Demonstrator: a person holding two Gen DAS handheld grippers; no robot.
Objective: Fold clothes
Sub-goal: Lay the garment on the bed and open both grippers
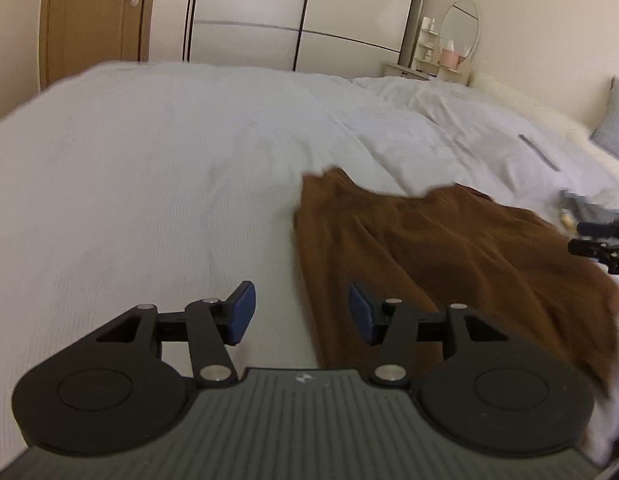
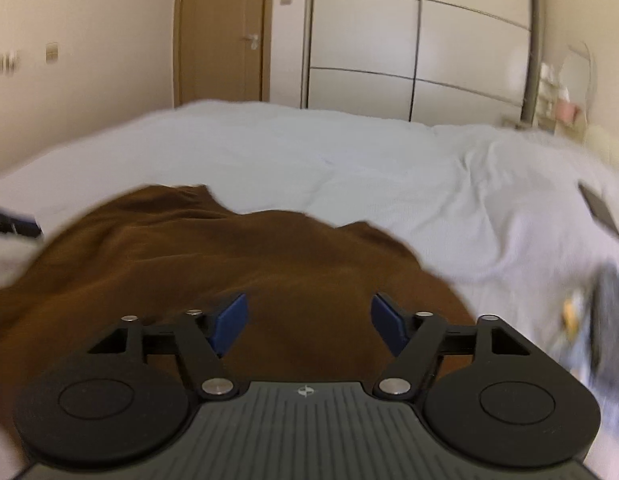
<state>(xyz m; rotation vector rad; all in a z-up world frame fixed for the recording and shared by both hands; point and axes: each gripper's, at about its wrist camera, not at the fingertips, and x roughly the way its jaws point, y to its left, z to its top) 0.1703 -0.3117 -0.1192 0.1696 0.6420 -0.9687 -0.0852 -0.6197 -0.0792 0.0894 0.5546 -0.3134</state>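
Two spread claws (brown garment (image 2: 229, 256) below)

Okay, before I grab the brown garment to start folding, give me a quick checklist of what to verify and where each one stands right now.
1. Left gripper open and empty: ok, nothing between its blue pads.
2. Right gripper open and empty: ok, jaws wide apart.
3. Brown garment lying on the white bedcover: ok, though it is rumpled, not spread flat.
4. Left gripper lined up with the garment's edge: ok, that edge runs between its fingers.
5. Right gripper over cloth: ok, brown fabric fills the view ahead of it.
6. Which part of the garment each gripper faces, hem or waist: cannot tell.
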